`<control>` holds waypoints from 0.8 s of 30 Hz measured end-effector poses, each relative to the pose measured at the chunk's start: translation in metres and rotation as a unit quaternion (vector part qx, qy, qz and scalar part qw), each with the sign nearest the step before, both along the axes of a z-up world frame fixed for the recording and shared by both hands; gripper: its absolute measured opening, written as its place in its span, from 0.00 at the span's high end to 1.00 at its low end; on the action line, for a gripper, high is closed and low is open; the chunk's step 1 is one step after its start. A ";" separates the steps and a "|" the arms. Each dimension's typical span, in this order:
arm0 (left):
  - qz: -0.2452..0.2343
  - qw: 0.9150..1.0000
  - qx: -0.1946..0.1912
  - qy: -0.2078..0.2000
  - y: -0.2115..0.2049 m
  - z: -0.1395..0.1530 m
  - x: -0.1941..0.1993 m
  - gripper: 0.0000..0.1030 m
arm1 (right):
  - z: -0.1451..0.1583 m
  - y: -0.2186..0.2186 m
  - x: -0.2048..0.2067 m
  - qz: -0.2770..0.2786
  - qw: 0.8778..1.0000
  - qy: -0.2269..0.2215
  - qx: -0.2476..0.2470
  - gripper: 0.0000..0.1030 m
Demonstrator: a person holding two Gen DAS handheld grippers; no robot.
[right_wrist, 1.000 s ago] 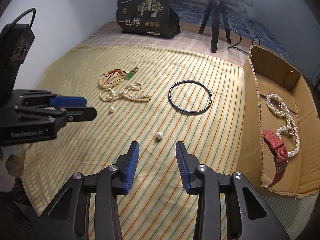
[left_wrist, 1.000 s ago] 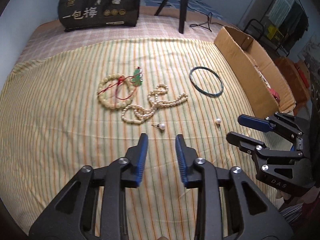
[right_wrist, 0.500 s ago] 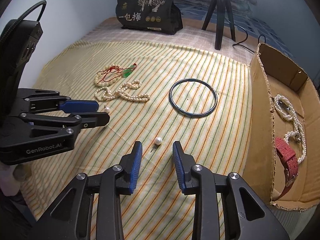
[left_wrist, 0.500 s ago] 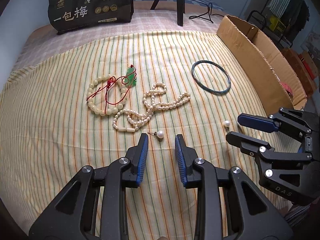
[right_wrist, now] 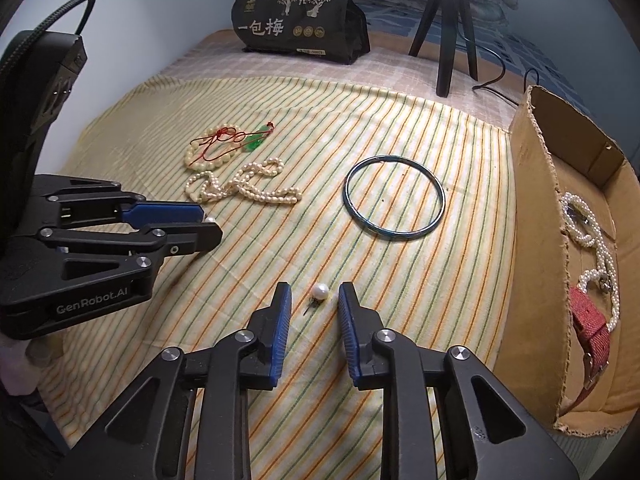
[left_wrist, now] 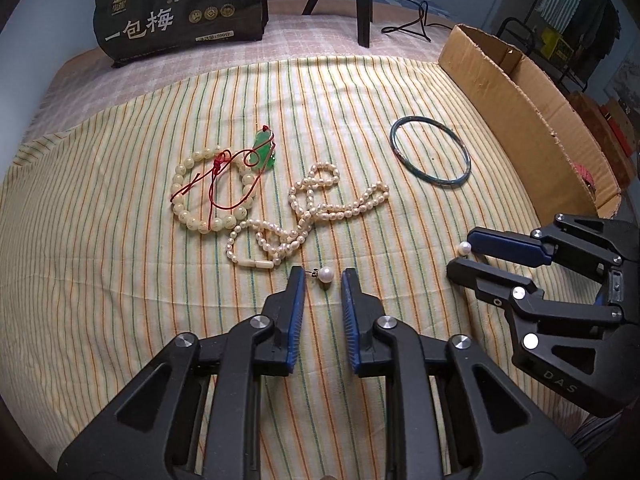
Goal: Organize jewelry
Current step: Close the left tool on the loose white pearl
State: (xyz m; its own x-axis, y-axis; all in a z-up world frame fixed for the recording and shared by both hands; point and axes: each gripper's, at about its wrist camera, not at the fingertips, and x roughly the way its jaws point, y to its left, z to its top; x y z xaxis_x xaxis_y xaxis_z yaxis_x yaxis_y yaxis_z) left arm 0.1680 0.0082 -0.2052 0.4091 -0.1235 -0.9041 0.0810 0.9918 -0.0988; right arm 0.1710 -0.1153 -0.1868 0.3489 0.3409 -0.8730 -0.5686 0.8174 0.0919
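Two pearl stud earrings lie on the striped cloth [left_wrist: 120, 280] that covers the bed. One pearl earring [left_wrist: 325, 275] sits just ahead of the left tongs [left_wrist: 322, 280], between the tips of their blue-padded fingers with a gap on each side, its post pointing toward the left finger; these tongs are open and hold nothing. The other pearl earring [right_wrist: 320, 291] lies likewise between the parted fingers of the right tongs [right_wrist: 314, 295], its thin post angled down toward the camera; these tongs are open too, gripping nothing. In the left wrist view that second pearl [left_wrist: 464, 247] shows at the tip of the right tongs [left_wrist: 464, 252], and in the right wrist view the left tongs [right_wrist: 210, 226] reach in from the left edge with the first pearl [right_wrist: 209, 220] peeking out at their tip. Just beyond the first earring lies a tangled pearl necklace [left_wrist: 316, 210], touching a cream bead bracelet [left_wrist: 188, 196] crossed by a red cord [left_wrist: 224, 184] tied to a green pendant [left_wrist: 262, 152]. Farther right, apart from the rest, a dark teal bangle [right_wrist: 394, 199] lies flat. Along the right edge of the cloth stands a cardboard box [right_wrist: 536, 208], holding a string of pearls [right_wrist: 592, 236] and a red watch strap [right_wrist: 592, 328]. At the far end of the bed are a black printed bag [right_wrist: 300, 20] and a tripod [right_wrist: 446, 40].
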 end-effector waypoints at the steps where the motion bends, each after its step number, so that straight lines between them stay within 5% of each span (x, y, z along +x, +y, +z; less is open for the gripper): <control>1: -0.001 1.000 0.001 -0.001 0.000 0.000 0.000 0.85 | -0.001 0.002 0.000 0.002 1.000 -0.002 -0.004 0.81; 7: -0.002 1.000 0.003 -0.002 0.001 0.000 -0.002 0.91 | -0.003 0.007 -0.002 0.013 1.000 -0.007 -0.012 0.93; 24: 0.007 1.000 -0.002 -0.021 0.009 0.015 -0.015 0.91 | 0.012 0.002 -0.010 0.007 1.000 -0.013 0.006 0.93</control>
State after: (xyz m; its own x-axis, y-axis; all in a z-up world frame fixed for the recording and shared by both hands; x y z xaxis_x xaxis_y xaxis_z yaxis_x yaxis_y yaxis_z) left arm 0.1527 0.0168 -0.1898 0.4485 -0.1204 -0.8856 0.0704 0.9926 -0.0993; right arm 0.1605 -0.1133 -0.1749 0.3658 0.3573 -0.8594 -0.5829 0.8078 0.0878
